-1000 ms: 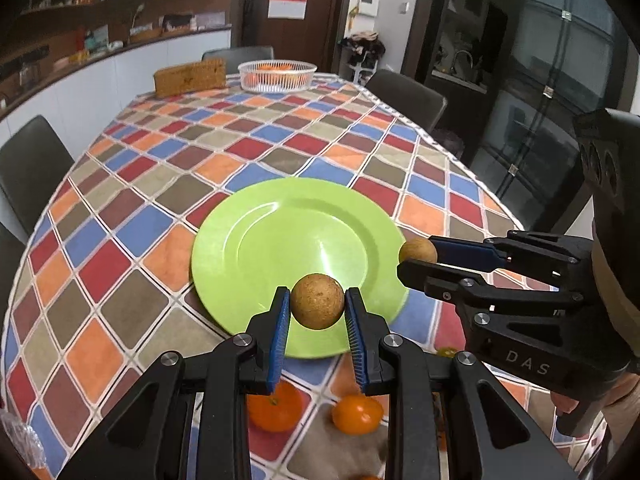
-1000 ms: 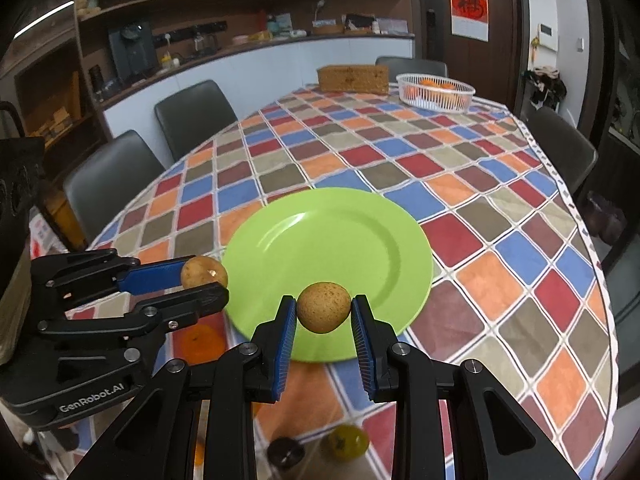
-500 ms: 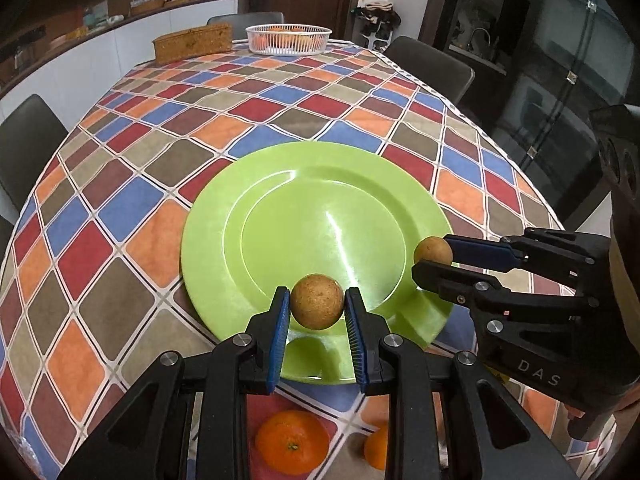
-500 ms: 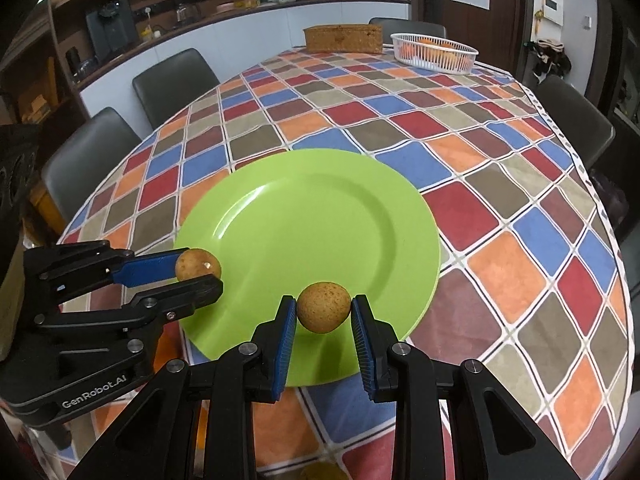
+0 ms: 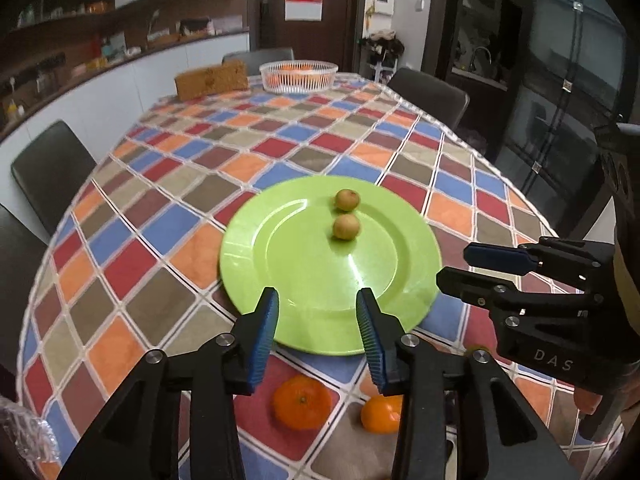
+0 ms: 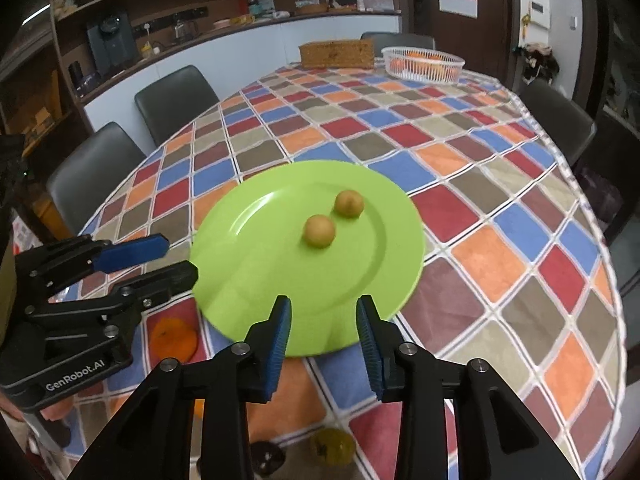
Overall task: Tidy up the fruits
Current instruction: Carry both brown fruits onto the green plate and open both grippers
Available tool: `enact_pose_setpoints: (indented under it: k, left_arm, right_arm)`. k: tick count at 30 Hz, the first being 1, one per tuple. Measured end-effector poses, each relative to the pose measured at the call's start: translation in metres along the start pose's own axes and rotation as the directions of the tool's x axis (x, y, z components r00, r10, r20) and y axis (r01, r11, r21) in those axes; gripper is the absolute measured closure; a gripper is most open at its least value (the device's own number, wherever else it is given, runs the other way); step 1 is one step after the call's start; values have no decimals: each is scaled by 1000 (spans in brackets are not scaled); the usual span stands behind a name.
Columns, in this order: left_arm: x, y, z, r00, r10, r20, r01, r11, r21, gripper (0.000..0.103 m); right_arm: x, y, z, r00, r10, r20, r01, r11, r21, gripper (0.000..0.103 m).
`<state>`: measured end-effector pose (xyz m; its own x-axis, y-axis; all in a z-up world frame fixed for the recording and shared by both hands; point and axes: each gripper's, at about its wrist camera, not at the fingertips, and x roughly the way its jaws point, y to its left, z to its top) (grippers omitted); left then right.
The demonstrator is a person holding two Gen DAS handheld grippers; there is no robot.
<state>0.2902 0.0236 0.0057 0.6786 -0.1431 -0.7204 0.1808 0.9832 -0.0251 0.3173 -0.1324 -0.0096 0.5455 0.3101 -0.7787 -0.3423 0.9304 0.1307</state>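
Observation:
Two small brown round fruits lie side by side on the green plate (image 5: pixel 304 280): one nearer (image 5: pixel 346 227), one farther (image 5: pixel 347 200). In the right wrist view the same plate (image 6: pixel 256 280) holds the pair, one on the left (image 6: pixel 319 231) and one on the right (image 6: pixel 349 204). My left gripper (image 5: pixel 318 312) is open and empty above the plate's near rim. My right gripper (image 6: pixel 323 322) is open and empty too; it shows at the right in the left wrist view (image 5: pixel 476 266). Two oranges (image 5: pixel 302 401) (image 5: pixel 382 414) lie on the cloth below my left gripper.
The checked tablecloth (image 5: pixel 168 184) covers a long table. A white basket of oranges (image 5: pixel 298 76) and a woven box (image 5: pixel 211 79) stand at the far end. Dark chairs (image 6: pixel 176 100) line the sides. A yellow-green fruit (image 6: pixel 332 446) lies near the front edge.
Both grippers have opened and let go of their brown fruits, which now lie on the plate. Both grippers have pulled back and up from the plate.

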Motion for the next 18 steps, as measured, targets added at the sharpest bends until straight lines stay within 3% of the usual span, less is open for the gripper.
enact_pose_setpoints:
  k: [6, 18]
  left_arm:
    - [-37, -11, -6, 997, 24, 68, -26, 999, 28, 55]
    - [-92, -27, -32, 992, -37, 119, 37, 999, -1, 39]
  right_arm:
    - [-41, 8, -8, 997, -21, 73, 22, 1000, -5, 62]
    - [-109, 28, -41, 984, -68, 166, 70, 998, -4, 42]
